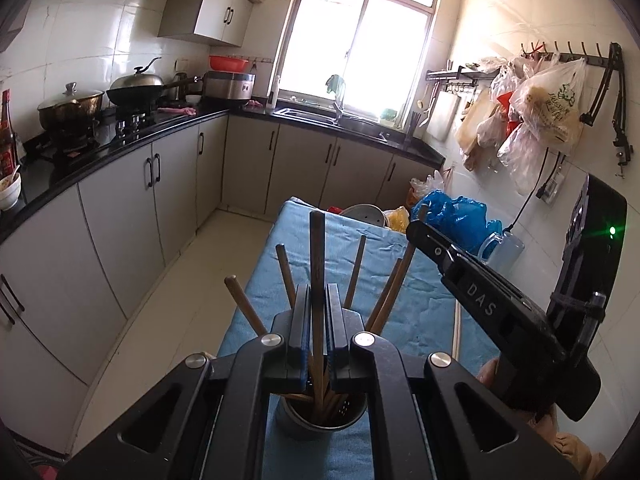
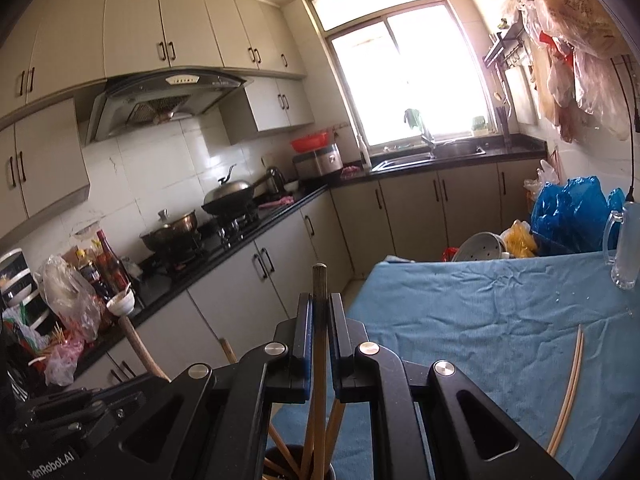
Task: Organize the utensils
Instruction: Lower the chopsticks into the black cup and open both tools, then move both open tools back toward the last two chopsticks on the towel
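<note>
A metal perforated utensil cup stands on the blue-clothed table and holds several wooden chopsticks. My left gripper is shut on one upright chopstick whose lower end is in the cup. My right gripper is shut on another upright chopstick above the same cup; its body shows at right in the left wrist view. A pair of pale chopsticks lies on the cloth at the right.
A glass mug stands at the table's right side. A steel colander, yellow bag and blue plastic bags sit at the far end. Counter with pots, wok and stove runs along the left. Plastic bags hang on the right wall.
</note>
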